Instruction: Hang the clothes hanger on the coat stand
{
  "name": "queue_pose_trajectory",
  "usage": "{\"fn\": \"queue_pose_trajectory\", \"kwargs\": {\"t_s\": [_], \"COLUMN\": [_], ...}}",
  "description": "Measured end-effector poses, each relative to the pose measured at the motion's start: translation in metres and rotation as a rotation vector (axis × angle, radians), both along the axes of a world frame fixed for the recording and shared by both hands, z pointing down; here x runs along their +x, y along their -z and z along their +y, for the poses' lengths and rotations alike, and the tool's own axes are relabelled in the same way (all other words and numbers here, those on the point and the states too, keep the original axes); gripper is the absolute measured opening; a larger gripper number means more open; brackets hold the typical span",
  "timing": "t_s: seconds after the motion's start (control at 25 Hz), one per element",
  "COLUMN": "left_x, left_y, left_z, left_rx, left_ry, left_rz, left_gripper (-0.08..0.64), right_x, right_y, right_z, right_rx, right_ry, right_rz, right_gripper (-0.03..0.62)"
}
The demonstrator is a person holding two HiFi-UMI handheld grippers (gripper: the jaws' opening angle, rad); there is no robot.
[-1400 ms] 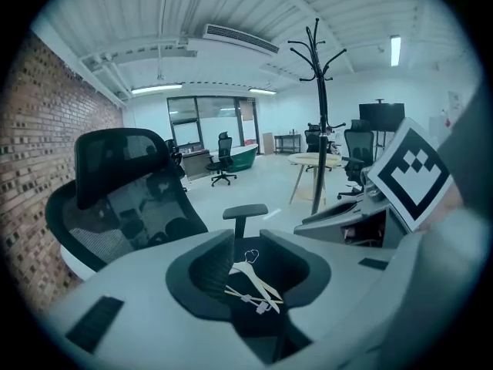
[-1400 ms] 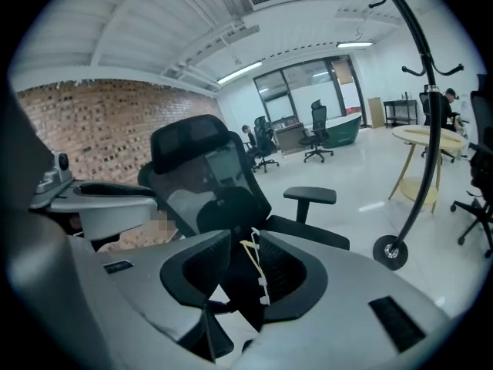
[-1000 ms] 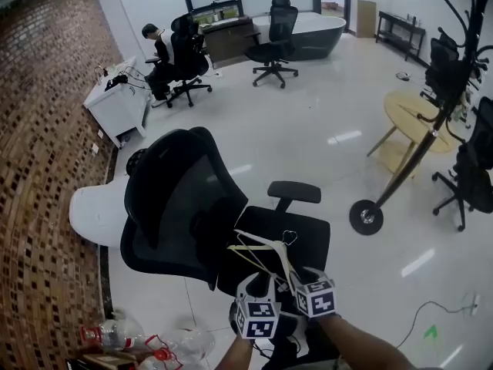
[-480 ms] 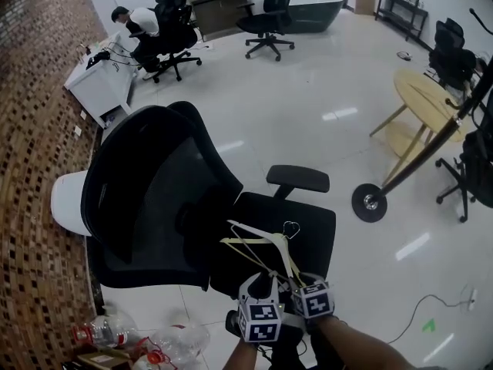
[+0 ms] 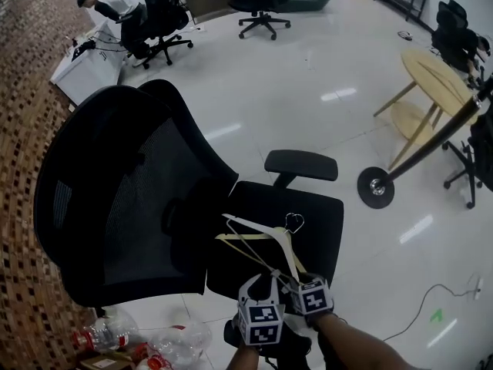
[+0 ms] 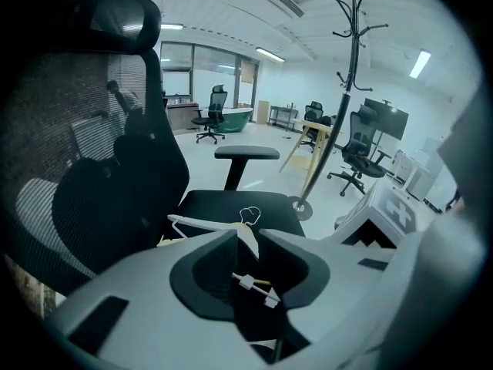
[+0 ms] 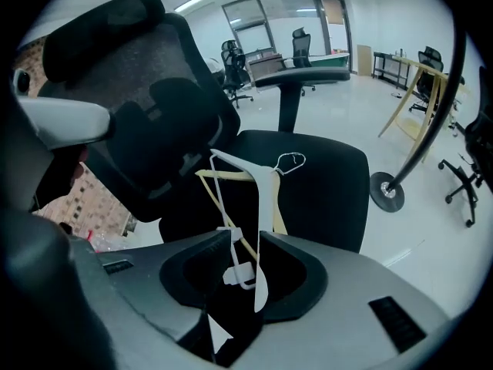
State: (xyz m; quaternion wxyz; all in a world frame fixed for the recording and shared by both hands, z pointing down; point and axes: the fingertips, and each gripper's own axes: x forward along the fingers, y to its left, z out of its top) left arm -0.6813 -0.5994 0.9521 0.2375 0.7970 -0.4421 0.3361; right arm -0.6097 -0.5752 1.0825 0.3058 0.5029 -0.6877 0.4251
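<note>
Bottom centre, the left hand-held gripper and right hand-held gripper both clamp the clothes hanger over the chair seat.

A large black office chair with a mesh back and a padded seat is standing in the foreground on a glossy white floor, its one visible black armrest jutting out above the seat. A brown brick wall is running along the left. Clear plastic bottles with red labels are lying on the floor by the chair's foot. At the far left, a person in a white top is leaning toward a white desk. A round light-wood table is standing at the right, with black swivel chairs behind it. A thin dark cable is trailing across the floor at the lower right.
</note>
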Motion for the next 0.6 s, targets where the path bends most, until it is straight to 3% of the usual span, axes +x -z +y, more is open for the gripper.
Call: {"fn": "queue_pose_trajectory", "kwargs": {"t_s": [0.6], "left_x": [0.012], "left_y": [-0.096], "left_z": [-0.034], "left_rx": [-0.121], "left_ry": [-0.029], "left_rz": [-0.021], "left_gripper": [0.103], "right_x": [0.005], "right_y": [-0.119], "right_z": [-0.034], "right_rx": [-0.121], "right_ry": [-0.003], "right_rz": [0.036], "right_gripper": [0.114]}}
